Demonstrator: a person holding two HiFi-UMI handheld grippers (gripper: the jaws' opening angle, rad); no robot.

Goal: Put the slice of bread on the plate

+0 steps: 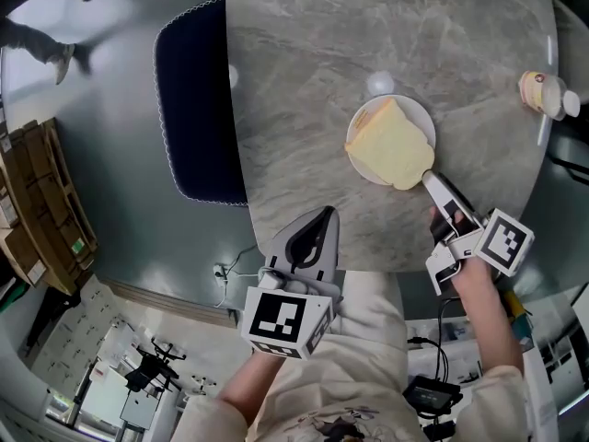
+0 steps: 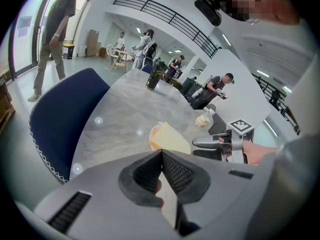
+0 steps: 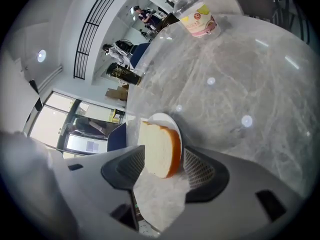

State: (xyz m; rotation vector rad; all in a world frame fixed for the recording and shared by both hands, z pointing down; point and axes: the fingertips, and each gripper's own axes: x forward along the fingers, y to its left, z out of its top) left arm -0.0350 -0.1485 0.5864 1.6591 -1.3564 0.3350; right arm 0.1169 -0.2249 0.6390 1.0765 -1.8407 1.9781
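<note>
A thick slice of bread (image 1: 391,145) with a golden crust lies on a small white plate (image 1: 411,107) on the grey marble table (image 1: 368,35), its near end overhanging the rim. My right gripper (image 1: 431,177) points at that near end. In the right gripper view its jaws stand wide open on either side of the bread (image 3: 159,151), with small gaps to both pads, and the plate (image 3: 164,119) shows behind. My left gripper (image 1: 322,214) hovers at the table's front edge, shut and empty (image 2: 161,154); from there the bread (image 2: 171,139) lies ahead.
A dark blue chair (image 1: 198,109) stands at the table's left side. A small yogurt bottle (image 1: 543,93) lies near the right edge, and a dark bottle (image 2: 153,79) stands at the far end. People stand in the room beyond.
</note>
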